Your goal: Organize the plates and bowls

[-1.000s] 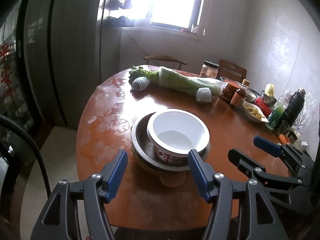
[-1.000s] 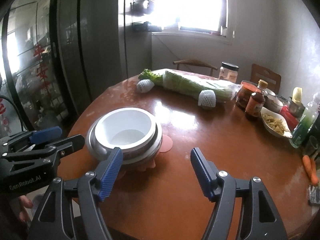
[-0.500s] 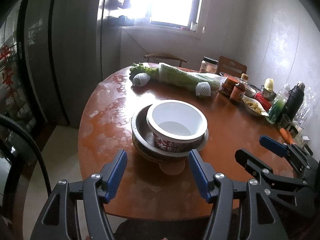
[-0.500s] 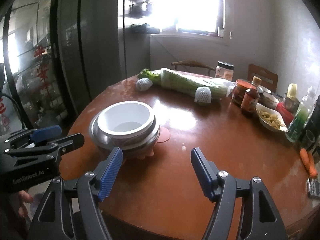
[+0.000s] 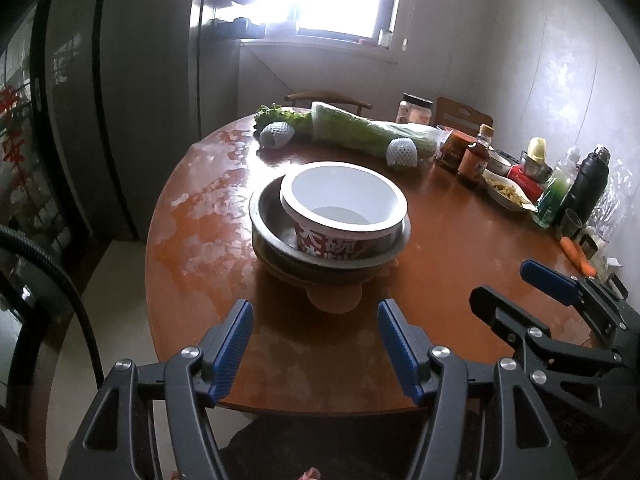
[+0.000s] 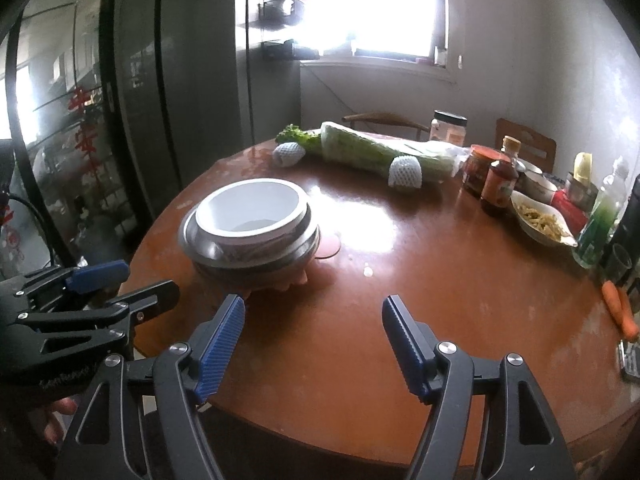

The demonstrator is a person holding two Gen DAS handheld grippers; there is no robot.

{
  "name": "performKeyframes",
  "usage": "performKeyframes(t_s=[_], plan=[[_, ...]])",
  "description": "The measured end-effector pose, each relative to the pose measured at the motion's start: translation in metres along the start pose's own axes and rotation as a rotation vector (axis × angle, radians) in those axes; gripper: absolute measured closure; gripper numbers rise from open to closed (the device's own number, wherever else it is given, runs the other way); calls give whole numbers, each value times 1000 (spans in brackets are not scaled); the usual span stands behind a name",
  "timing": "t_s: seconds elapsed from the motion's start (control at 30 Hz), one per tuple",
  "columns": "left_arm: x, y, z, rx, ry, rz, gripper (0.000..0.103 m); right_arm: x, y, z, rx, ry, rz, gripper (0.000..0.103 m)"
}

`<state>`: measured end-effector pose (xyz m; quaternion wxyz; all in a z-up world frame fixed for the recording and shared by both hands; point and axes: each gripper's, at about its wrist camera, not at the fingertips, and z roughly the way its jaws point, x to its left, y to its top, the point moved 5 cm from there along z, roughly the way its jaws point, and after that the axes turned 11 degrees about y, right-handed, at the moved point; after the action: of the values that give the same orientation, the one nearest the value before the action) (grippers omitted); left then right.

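Note:
A white paper bowl with red print [image 5: 343, 216] sits inside a metal bowl [image 5: 272, 236], stacked on plates on the round brown table [image 5: 460, 264]; a pink plate edge [image 5: 334, 300] shows under the stack. The stack also shows in the right wrist view, with the white bowl [image 6: 252, 210] in the metal bowl [image 6: 200, 240]. My left gripper [image 5: 314, 344] is open and empty, held back from the stack at the table's near edge. My right gripper [image 6: 314, 340] is open and empty, to the right of the stack.
Wrapped greens [image 5: 372, 134], two foam-netted fruits [image 5: 277, 136], sauce jars and bottles [image 5: 474, 156], a dish of food [image 5: 508, 194], a black flask [image 5: 588, 188] and carrots [image 6: 620, 308] crowd the far and right side. A fridge [image 6: 168, 92] stands at left.
Both grippers have pulled back from the stacked bowls toward the table's near edge, so the stack looks farther off. Both stayed open. The stack has not moved.

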<state>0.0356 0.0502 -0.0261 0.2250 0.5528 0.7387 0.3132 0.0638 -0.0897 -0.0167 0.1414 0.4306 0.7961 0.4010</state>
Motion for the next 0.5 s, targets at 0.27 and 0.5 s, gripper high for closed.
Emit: performKeyframes(t_s=[0.27,0.5], plan=[[-1,-9,4,13,4,-9,39,0,-11,-3,-5,5,1,30],[-1,-10,7,21,3,-7,39,-4,-18,-2,10,-4,9,30]])
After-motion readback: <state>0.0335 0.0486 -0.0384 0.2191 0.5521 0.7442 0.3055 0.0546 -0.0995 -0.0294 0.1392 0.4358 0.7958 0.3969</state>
